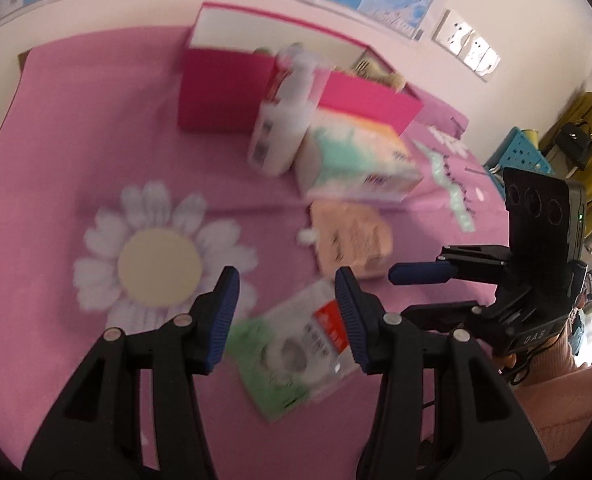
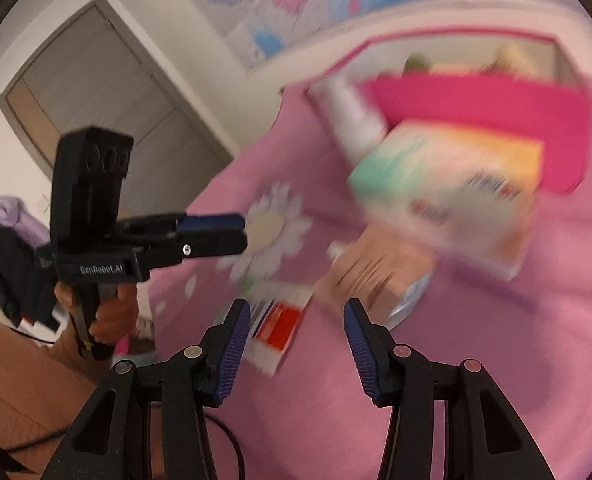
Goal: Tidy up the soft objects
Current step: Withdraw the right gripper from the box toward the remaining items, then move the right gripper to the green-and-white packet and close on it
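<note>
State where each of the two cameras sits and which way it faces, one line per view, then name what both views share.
Left wrist: sits behind the open left gripper, facing across the pink bedspread toward the pink box and wall; the right gripper and its holding hand show at right.
Right wrist: sits behind the open right gripper, facing the same bed from further right; the left gripper and hand show at left.
Shared: the green packet, tissue pack, white bottle, daisy print.

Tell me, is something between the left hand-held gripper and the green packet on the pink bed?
Nothing visible is. The left hand-held gripper is open directly over the green packet, which lies flat on the pink bed.
</note>
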Demonstrator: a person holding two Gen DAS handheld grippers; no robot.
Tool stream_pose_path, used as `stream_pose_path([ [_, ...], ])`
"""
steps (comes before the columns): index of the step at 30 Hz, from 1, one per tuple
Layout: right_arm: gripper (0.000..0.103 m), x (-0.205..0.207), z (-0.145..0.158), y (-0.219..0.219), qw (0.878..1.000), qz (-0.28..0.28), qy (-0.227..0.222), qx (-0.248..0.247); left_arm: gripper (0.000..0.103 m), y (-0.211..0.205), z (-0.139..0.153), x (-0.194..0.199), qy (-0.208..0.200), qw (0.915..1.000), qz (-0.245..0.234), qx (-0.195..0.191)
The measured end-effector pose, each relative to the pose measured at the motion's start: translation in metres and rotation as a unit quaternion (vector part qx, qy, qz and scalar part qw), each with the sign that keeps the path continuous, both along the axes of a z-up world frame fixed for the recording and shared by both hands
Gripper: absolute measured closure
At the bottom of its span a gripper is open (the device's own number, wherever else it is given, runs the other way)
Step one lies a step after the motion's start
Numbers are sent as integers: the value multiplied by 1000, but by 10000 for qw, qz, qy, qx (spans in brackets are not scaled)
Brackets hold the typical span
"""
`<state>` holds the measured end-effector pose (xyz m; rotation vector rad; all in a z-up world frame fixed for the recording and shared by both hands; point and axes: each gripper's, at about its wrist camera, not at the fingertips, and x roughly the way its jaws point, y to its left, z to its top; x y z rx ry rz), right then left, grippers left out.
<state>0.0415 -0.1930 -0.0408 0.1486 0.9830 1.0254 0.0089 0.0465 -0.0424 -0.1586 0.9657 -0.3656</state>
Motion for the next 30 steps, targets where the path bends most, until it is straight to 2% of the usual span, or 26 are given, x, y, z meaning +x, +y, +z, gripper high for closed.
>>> stream_pose_path([
  [7, 53, -8, -23, 25, 9994, 196, 237, -148, 51, 9, -20, -18, 342, 9994, 102, -29],
  [12, 53, -7, -23, 31, 9994, 222, 218, -130, 51, 10, -29, -31, 505, 9987, 39, -42],
  [15, 53, -6, -23, 35, 9994, 232, 222, -115, 48, 10, -37, -36, 670, 9976, -78, -175],
  [23, 52, -5, -26, 44, 9995, 211, 232, -39, 44, -2, -37, -40, 631, 9971, -303, -306],
  [27, 52, -3, -29, 41, 9992, 151, 358, 117, 44, -2, -38, -36, 653, 9959, -292, -548],
  [30, 58, -1, -30, 37, 9983, 111, 492, 293, 44, -2, -39, -35, 628, 9961, -241, -575],
])
